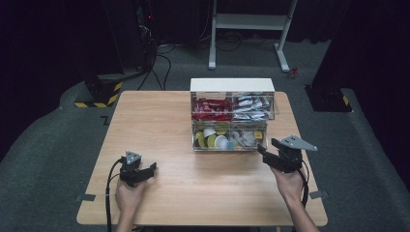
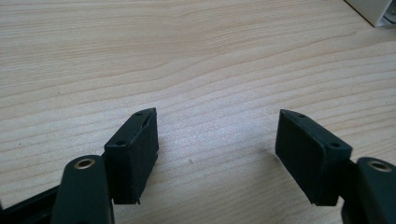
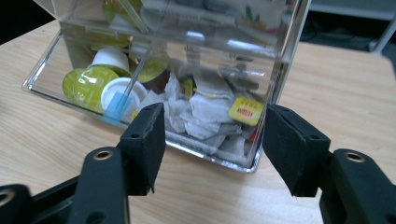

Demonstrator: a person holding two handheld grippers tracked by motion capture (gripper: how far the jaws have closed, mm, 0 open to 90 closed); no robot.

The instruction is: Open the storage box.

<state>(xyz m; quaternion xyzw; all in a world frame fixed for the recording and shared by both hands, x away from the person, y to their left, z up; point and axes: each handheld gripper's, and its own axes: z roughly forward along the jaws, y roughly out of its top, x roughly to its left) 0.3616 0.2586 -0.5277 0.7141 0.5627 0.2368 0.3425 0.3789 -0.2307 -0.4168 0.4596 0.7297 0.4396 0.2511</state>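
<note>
A clear plastic organizer point(image 1: 232, 116) with a white top stands on the wooden table point(image 1: 193, 193), right of the middle. Its upper bins hold red sachets point(image 1: 211, 109) and grey sachets point(image 1: 251, 107). The lower bin holds green-lidded capsules point(image 3: 91, 81), small white cups point(image 3: 119, 91) and tea bags point(image 3: 205, 109). My right gripper point(image 1: 267, 146) hovers at the organizer's front right corner, open, nothing between its jaws; the lower bin lies just beyond them point(image 3: 212, 126). At the front left my left gripper point(image 1: 151, 169) rests low, open over bare wood point(image 2: 217, 130).
A corner of the white box point(image 2: 378, 9) shows at the upper right of the left gripper view. Past the table's far edge are a white stand frame point(image 1: 251, 21), cables, and a yellow-and-black striped base point(image 1: 99, 92) on the grey floor.
</note>
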